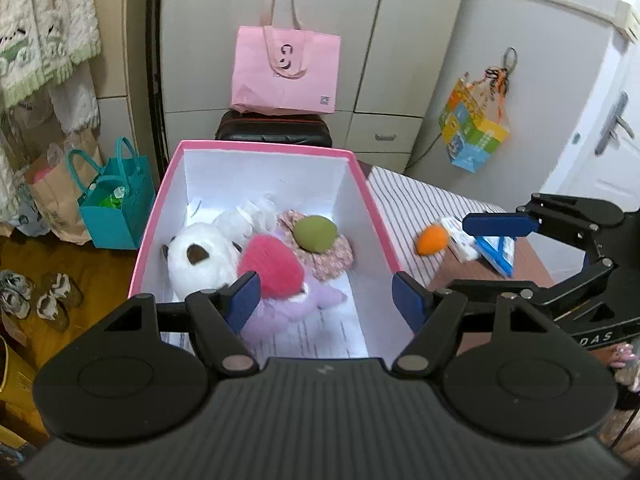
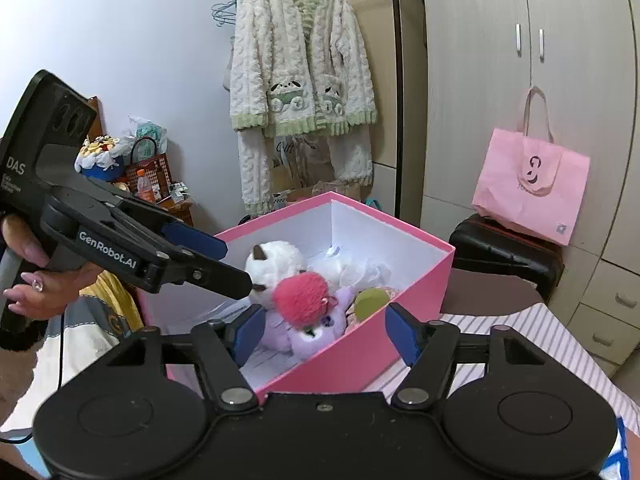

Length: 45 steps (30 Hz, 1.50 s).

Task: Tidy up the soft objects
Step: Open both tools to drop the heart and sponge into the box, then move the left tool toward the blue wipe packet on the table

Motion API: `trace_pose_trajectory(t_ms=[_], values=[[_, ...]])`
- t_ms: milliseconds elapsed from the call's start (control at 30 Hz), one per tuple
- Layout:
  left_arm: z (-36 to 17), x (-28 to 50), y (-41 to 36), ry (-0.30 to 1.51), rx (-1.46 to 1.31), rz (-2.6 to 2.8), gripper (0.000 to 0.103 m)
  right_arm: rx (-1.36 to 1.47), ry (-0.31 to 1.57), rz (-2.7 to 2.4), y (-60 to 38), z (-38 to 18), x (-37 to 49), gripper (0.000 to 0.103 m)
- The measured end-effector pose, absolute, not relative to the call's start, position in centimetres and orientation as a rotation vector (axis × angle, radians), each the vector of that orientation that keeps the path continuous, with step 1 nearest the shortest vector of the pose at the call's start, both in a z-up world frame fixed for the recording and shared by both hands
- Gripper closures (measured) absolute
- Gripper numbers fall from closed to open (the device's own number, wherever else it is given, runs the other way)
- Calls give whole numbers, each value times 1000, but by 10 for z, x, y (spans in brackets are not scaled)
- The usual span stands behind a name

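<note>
A pink box (image 1: 256, 145) with white walls stands on the table and holds soft things: a white panda plush (image 1: 200, 260), a red fluffy ball (image 1: 270, 266) on a lilac plush (image 1: 296, 304), a green ball (image 1: 315, 233) on floral cloth, and white fabric. My left gripper (image 1: 326, 300) is open and empty over the box's near end. My right gripper (image 2: 324, 332) is open and empty at the box's (image 2: 360, 344) near side. An orange soft piece (image 1: 431, 240) lies on the striped cloth right of the box.
Tissue packets (image 1: 480, 244) lie beside the orange piece on the striped tablecloth (image 1: 404, 204). A pink tote (image 1: 286, 72) sits on a black suitcase (image 1: 274, 130) behind the box. Teal and paper bags (image 1: 116, 200) and shoes are on the floor at left. A fluffy cardigan (image 2: 304, 80) hangs nearby.
</note>
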State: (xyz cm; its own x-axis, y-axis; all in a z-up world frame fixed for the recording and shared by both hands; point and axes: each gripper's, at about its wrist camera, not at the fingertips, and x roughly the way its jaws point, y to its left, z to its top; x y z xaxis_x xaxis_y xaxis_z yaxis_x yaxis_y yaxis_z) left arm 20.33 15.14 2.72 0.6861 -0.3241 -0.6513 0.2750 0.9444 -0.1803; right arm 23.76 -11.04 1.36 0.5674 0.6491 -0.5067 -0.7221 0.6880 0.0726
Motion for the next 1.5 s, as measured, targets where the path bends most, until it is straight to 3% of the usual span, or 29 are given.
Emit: trace_pose_trajectory(t_ms=[400, 933, 1500], values=[[53, 120, 115, 680, 109, -458, 30, -207, 527, 818, -137, 31, 163, 29], [60, 63, 55, 655, 224, -599, 25, -170, 580, 723, -201, 14, 109, 26], [35, 125, -25, 721, 79, -686, 18, -84, 550, 562, -294, -10, 132, 20]])
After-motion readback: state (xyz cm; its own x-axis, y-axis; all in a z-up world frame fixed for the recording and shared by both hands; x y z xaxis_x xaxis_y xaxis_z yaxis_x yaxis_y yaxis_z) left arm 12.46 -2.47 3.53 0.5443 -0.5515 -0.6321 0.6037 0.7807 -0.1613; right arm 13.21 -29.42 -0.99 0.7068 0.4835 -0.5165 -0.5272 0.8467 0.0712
